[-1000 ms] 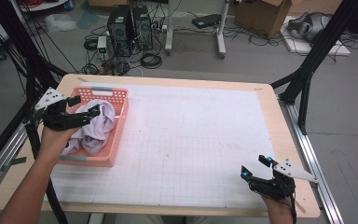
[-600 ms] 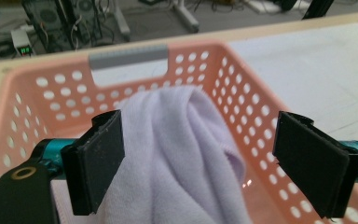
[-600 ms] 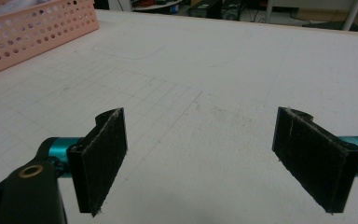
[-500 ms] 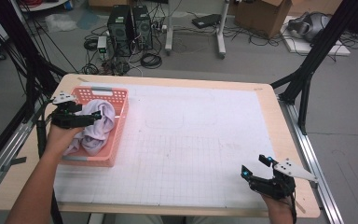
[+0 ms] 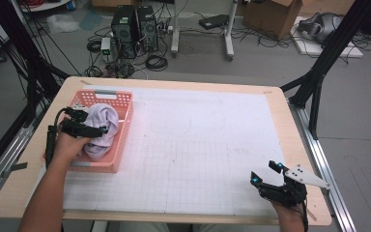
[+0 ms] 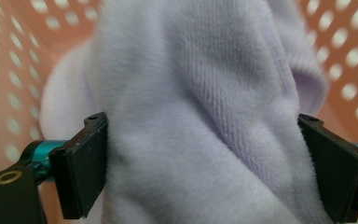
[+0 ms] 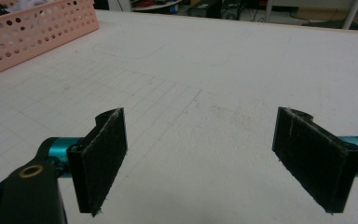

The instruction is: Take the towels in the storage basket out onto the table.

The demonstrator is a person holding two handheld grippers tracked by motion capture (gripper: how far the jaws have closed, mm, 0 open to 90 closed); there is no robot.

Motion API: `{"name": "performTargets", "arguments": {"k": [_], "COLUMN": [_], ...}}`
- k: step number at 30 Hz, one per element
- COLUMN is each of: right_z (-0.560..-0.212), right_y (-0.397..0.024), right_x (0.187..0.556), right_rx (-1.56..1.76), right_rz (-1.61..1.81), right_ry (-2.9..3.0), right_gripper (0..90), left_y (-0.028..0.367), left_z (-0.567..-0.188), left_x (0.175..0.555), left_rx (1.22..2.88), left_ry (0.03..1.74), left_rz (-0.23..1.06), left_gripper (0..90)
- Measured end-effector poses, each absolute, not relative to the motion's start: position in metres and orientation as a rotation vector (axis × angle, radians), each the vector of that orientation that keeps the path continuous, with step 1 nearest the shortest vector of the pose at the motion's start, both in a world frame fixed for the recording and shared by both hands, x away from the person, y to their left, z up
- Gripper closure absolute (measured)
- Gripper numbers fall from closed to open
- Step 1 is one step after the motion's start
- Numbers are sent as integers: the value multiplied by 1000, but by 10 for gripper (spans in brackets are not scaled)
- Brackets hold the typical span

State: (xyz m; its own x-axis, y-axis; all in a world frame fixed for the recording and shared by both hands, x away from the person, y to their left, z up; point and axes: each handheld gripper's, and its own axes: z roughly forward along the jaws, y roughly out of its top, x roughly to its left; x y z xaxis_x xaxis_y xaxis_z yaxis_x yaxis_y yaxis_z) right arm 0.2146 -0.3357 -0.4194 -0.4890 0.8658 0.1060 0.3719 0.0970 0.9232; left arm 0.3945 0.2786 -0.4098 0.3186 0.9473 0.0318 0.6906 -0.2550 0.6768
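Inside the pink basket [image 5: 121, 126] at the desk's left, the left tongs [image 6: 205, 172] straddle a soft, light, bunched towel [image 6: 200, 107], jaws spread around a thick fold, while the right tongs [image 7: 214, 158] hover spread.

Right claw [image 7: 200, 163] jaws wide apart above gridded mat [image 7: 223, 84]; pink basket [image 7: 32, 32] far left.

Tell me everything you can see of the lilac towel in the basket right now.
The lilac towel is soft, fuzzy terry-like cloth, bunched into a rumpled heap with folds, not spread flat. It sits inside the pink perforated basket at the table's left side, its top rising above the rim. The left gripper has its jaws wide apart on either side of a thick fold, pads against the cloth.
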Motion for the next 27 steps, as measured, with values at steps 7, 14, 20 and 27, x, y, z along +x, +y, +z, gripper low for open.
{"name": "performTargets", "arguments": {"k": [7,14,20,27], "right_z": [-420,-421,-420,-421], "right_y": [-337,-332,-332,-334], "right_x": [214,218,216,216], "right_rx": [1208,1213,1200,1210], "right_rz": [1374,1375,1373,1366], "right_ry": [1911,1921,1924,1927], "right_gripper": [166,166,166,166], "left_y": [275,268,267,268], "left_z": [-415,-420,-423,-424], "left_x": [397,401,403,402], "left_rx": [2069,2113,2112,2107], "left_ry": [1490,1519,1590,1615], "left_rz": [566,568,515,464], "left_gripper": [85,56,55,91]}}
